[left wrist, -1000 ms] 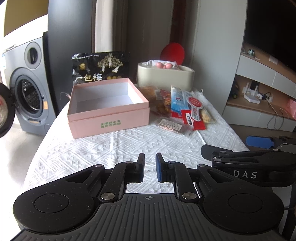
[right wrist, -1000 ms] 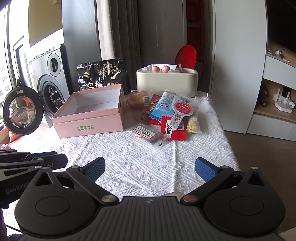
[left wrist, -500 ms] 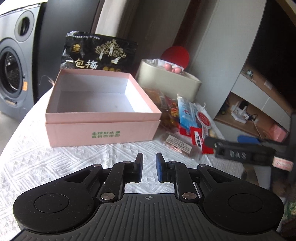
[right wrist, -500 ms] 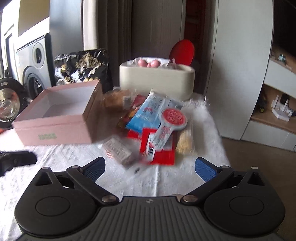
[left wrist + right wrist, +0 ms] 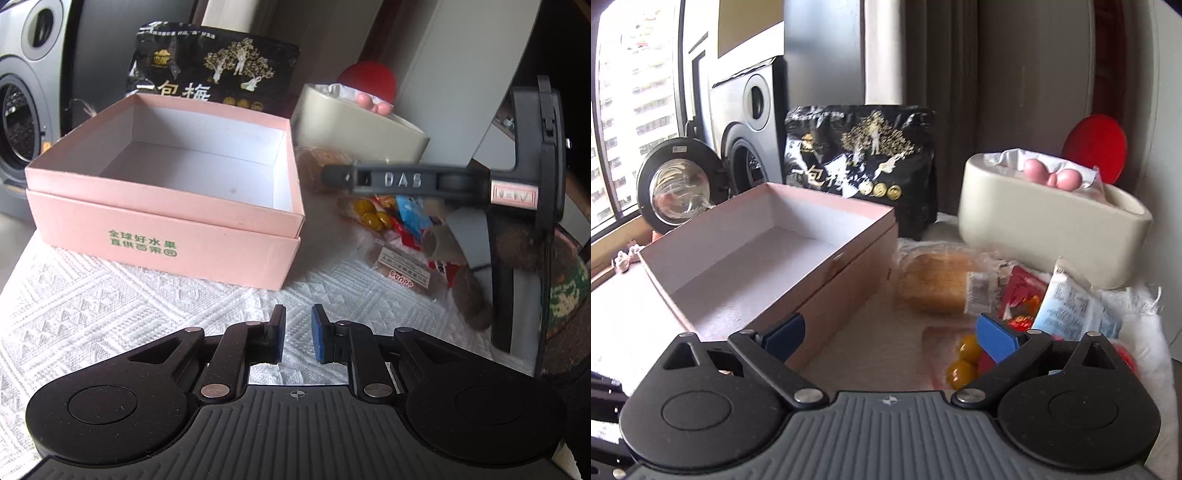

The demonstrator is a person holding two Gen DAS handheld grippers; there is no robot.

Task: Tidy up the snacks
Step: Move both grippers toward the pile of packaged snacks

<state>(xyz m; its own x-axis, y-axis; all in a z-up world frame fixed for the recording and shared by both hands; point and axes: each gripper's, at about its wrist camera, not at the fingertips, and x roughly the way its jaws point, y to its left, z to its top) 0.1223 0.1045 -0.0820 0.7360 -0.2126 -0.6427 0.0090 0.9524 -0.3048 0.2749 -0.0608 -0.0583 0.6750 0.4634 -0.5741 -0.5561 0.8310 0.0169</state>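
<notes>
An open, empty pink box [image 5: 162, 206] stands on the white tablecloth [image 5: 110, 325]; it also shows in the right wrist view [image 5: 768, 258]. Right of it lies a heap of snack packets [image 5: 399, 229], among them a wrapped bun [image 5: 934, 284], yellow candies [image 5: 964, 358] and a pale blue packet [image 5: 1071, 306]. My left gripper [image 5: 297, 338] is nearly shut and empty, low in front of the box. My right gripper [image 5: 890, 334] is open and empty, above the snacks beside the box; it shows in the left wrist view [image 5: 436, 181].
A black snack bag [image 5: 864, 166] stands behind the box. A cream tub [image 5: 1052, 225] with pink balls and a red disc [image 5: 1097, 144] sit at the back right. A washing machine [image 5: 746, 122] with its door open stands at left.
Both grippers have moved forward towards the box and snacks. The right gripper now hangs over the snack heap, tilted; its jaws stay wide. The left jaws stay nearly closed.
</notes>
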